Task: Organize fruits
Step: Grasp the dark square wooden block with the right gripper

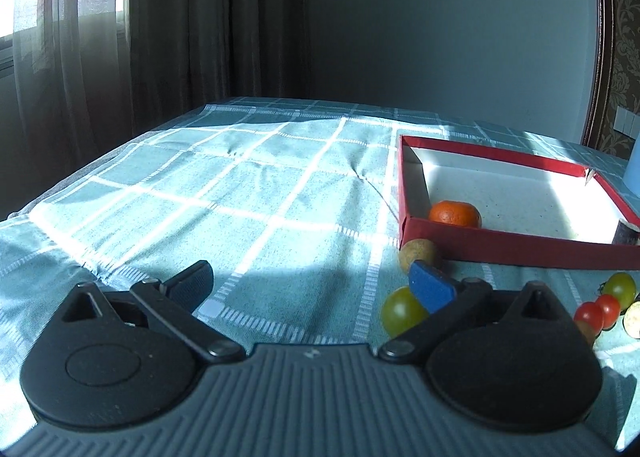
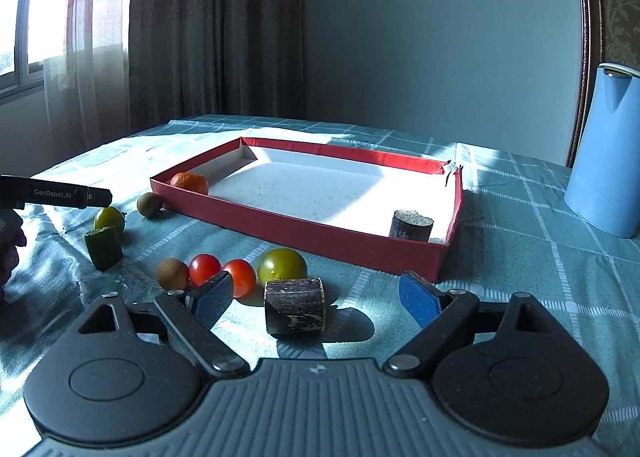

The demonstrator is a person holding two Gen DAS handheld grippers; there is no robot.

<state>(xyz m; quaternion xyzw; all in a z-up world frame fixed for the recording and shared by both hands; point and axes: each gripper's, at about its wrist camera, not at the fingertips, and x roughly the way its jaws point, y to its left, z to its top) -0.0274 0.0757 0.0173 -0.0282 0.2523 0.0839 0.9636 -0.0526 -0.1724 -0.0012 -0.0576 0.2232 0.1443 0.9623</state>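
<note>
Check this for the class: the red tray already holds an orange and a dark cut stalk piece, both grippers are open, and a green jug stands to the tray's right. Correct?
Not quite: the jug is blue, as the right wrist view shows. The rest stands: the red tray holds the orange and the stalk piece, and the left gripper and right gripper are open.

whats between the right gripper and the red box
In the right wrist view, a dark cut stalk piece lies on the cloth between the right gripper and the red box.
</note>
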